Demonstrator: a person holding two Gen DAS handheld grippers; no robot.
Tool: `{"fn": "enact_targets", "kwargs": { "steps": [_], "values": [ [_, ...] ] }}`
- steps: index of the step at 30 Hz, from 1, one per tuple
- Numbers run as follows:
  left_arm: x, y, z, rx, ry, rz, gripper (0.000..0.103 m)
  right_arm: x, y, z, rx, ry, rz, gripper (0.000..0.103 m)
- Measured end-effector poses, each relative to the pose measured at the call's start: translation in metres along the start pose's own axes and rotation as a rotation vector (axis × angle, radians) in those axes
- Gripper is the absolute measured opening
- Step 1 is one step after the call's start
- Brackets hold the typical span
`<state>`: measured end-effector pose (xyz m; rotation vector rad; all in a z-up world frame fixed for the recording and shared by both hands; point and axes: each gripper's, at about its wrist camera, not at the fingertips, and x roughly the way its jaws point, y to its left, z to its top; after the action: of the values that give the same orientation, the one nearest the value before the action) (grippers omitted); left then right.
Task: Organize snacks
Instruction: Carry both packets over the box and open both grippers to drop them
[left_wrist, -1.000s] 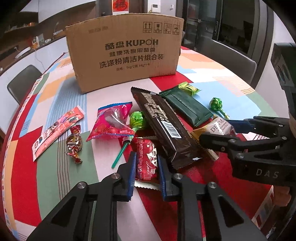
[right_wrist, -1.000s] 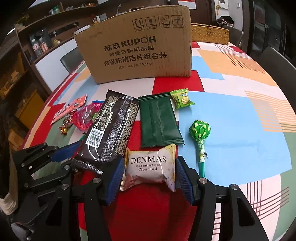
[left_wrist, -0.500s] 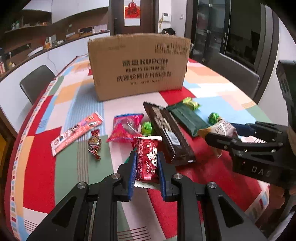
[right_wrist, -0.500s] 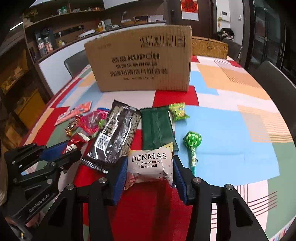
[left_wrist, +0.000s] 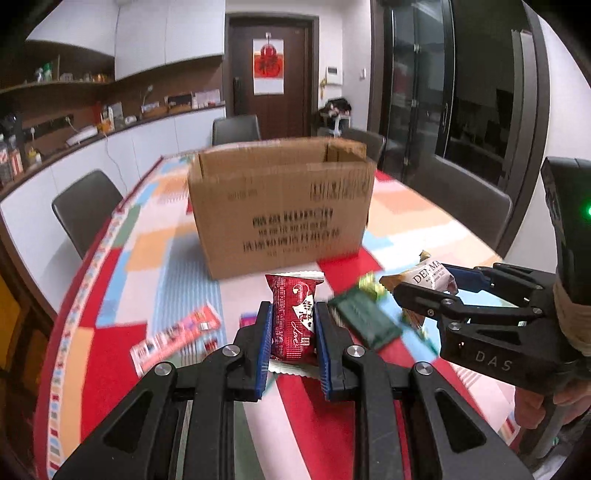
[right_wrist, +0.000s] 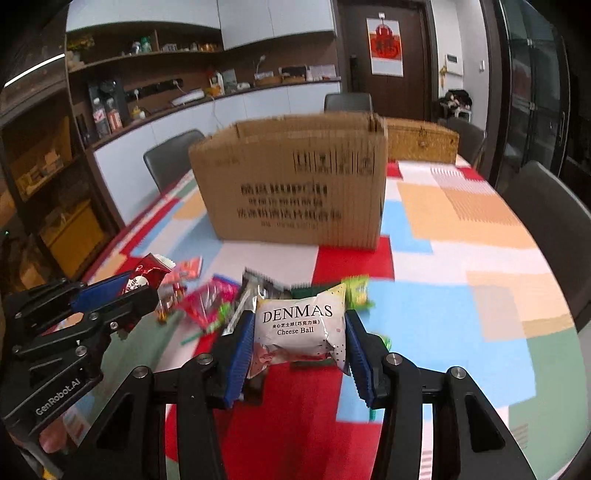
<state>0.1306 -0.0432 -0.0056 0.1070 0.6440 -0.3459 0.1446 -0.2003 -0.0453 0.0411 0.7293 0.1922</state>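
- Our left gripper (left_wrist: 292, 334) has its jaws clamped on a red pack (left_wrist: 294, 314), white "Love" script on it, crimped ends, standing upright between the blue pads and lifted off the table (left_wrist: 110, 295).
- Our right gripper (right_wrist: 298, 350) grips the white pack (right_wrist: 300, 328) by its two sides. It reads "DENMAS Cheese Ball", puffy and a bit crinkled, also up in the air. Its jaws have just been closing on it.
- The rest of the snacks lie loose on the table below: a green pack (left_wrist: 364, 319), a pink one (right_wrist: 207, 301), a long red strip (left_wrist: 173, 338). All blurry.
- The box (left_wrist: 282, 206) sits straight ahead, top open, flaps up, printed side facing us.
- Bare table lies between the snacks and the box, and lots more to the right of it (right_wrist: 480, 258).
- The two grippers sit side by side, near each other but apart.
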Motion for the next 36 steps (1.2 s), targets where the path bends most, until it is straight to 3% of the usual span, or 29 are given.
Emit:
{"fn": "enact_targets", "kwargs": {
  "steps": [11,22,27,36],
  "values": [
    [-0.017,0.005,0.056,0.006,-0.148,0.02,0.022,-0.025,-0.004,0.059,-0.028,-0.173,-0.009,0.049],
    [-0.02,0.018,0.107,0.003,-0.226,0.021,0.023,-0.033,-0.002,0.107,-0.055,-0.259,0.006,0.049],
    [-0.012,0.032,0.124,-0.024,-0.219,0.02,0.022,-0.024,0.004,0.128,-0.09,-0.264,0.004,0.049],
    [0.024,0.058,0.153,-0.061,-0.15,0.029,0.022,0.011,0.0,0.17,-0.035,-0.211,0.061,0.049]
  ]
}}
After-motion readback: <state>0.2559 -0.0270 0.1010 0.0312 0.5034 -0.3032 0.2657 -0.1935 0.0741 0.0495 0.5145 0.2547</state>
